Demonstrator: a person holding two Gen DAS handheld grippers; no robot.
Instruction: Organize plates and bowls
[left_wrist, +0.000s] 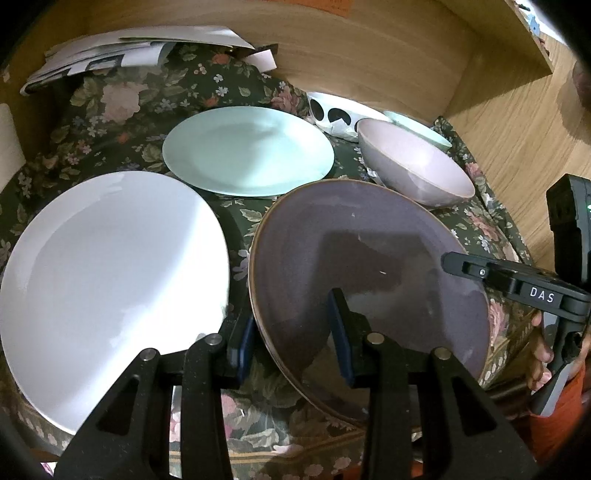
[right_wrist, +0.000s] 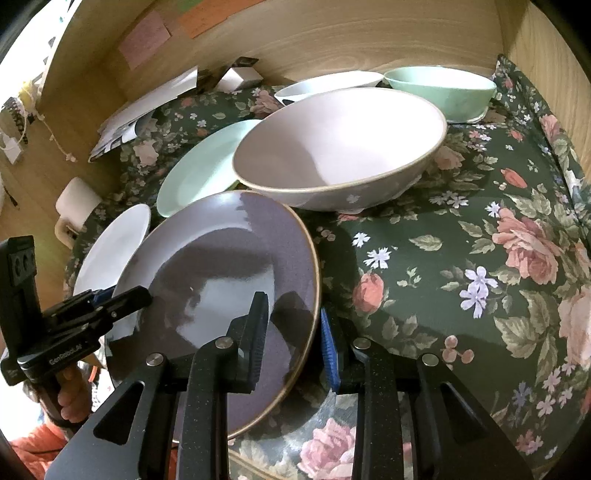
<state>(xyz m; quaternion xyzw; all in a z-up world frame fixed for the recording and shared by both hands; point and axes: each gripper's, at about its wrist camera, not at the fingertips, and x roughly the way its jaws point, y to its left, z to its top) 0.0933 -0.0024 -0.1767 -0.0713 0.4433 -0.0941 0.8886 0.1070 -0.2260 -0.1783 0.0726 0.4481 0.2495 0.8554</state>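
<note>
A purple plate (left_wrist: 369, 273) (right_wrist: 221, 273) lies on the floral cloth. My left gripper (left_wrist: 291, 332) is open, its jaws straddling the plate's left rim. My right gripper (right_wrist: 291, 339) is open, its jaws straddling the plate's right rim; it also shows in the left wrist view (left_wrist: 480, 273). A white plate (left_wrist: 110, 280) (right_wrist: 114, 243) lies to the left. A mint plate (left_wrist: 247, 149) (right_wrist: 199, 166) lies behind. A pink bowl (left_wrist: 417, 162) (right_wrist: 340, 147), a mint bowl (right_wrist: 439, 92) and a white spotted bowl (left_wrist: 332, 110) (right_wrist: 328, 83) stand at the back.
The dishes sit on a floral cloth (right_wrist: 461, 240) inside a wooden enclosure with walls (left_wrist: 369, 55) behind and to the right. Papers (left_wrist: 122, 55) are piled at the back left. A white object (right_wrist: 75, 206) stands at the left edge.
</note>
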